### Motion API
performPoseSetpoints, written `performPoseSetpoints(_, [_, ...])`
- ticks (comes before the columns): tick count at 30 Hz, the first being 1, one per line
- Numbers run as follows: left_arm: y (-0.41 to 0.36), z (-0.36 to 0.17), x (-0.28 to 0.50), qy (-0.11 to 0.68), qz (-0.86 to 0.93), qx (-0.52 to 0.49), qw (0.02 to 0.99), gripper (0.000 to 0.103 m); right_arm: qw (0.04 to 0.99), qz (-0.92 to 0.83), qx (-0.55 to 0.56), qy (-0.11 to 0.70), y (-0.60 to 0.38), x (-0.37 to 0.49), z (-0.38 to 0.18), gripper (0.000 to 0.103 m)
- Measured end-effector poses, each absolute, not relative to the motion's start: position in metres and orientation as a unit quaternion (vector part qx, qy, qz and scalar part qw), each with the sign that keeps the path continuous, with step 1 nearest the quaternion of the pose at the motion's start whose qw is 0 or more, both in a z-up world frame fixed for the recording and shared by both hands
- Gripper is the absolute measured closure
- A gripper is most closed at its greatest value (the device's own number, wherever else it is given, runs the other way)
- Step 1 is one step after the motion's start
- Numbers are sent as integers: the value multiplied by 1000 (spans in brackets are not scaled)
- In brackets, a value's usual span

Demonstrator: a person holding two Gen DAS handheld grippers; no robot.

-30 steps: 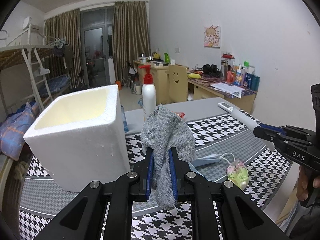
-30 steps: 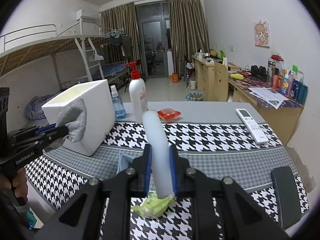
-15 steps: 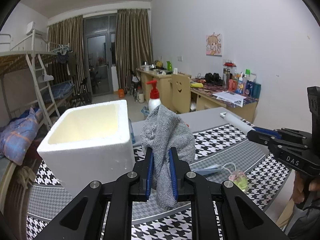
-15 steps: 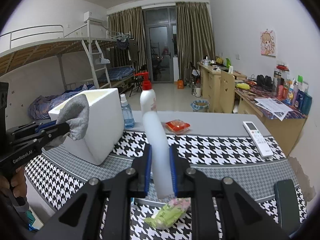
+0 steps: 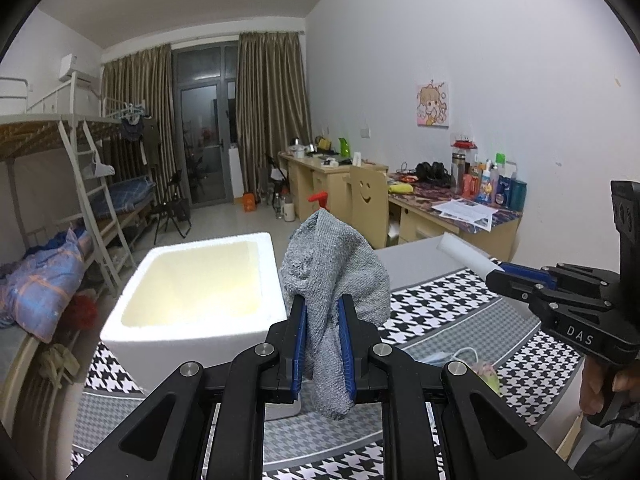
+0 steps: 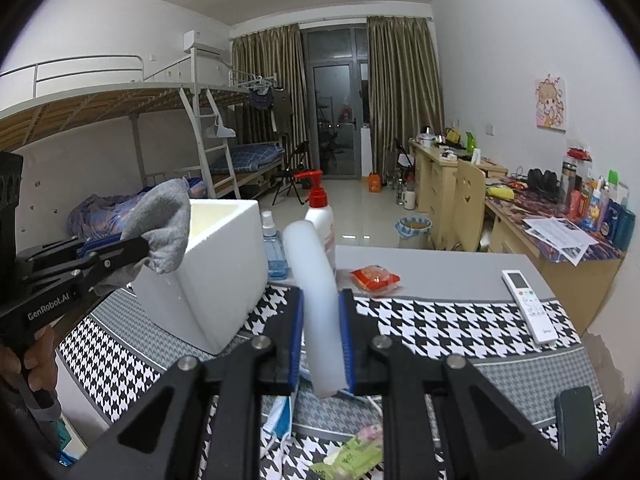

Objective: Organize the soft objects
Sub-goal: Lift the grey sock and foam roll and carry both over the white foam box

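Note:
My left gripper (image 5: 322, 344) is shut on a grey knitted sock (image 5: 332, 272), which bunches above the jaws and hangs below them. It hovers just right of the open white foam box (image 5: 200, 292). My right gripper (image 6: 322, 344) is shut on a white foam tube (image 6: 316, 280) that stands up and curves forward. The left gripper (image 6: 120, 252) and the sock (image 6: 166, 224) also show at the left of the right wrist view, near the foam box's (image 6: 224, 264) rim. At the right of the left wrist view the right gripper (image 5: 500, 276) carries the tube (image 5: 464, 256).
On the houndstooth tablecloth (image 6: 432, 320) lie a green packet (image 6: 352, 456), a face mask (image 6: 280, 416), a red snack pack (image 6: 374, 278), a white remote (image 6: 528, 306) and a dark phone (image 6: 576, 420). A pump bottle (image 6: 320, 216) and a blue spray bottle (image 6: 274, 248) stand behind the box.
Both grippers have risen with their loads; the foam box and table now sit lower in both views, and the box's inside shows more. Neither grip has altered.

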State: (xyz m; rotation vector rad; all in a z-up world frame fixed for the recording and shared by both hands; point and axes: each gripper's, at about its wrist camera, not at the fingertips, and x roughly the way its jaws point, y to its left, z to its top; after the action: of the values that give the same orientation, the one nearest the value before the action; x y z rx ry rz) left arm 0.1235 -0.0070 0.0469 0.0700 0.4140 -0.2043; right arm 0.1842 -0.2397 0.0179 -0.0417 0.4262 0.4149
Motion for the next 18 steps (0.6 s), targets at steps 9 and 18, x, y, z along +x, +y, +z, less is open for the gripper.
performPoseSetpoints(9, [-2,56,126,191,-100,34,976,86,956,211,-25,202,-230,187,25,82])
performPoseSetpoints(18, [4,61,138,186,-87,26,978,86,956,221,-22,194,-222,196,33,82])
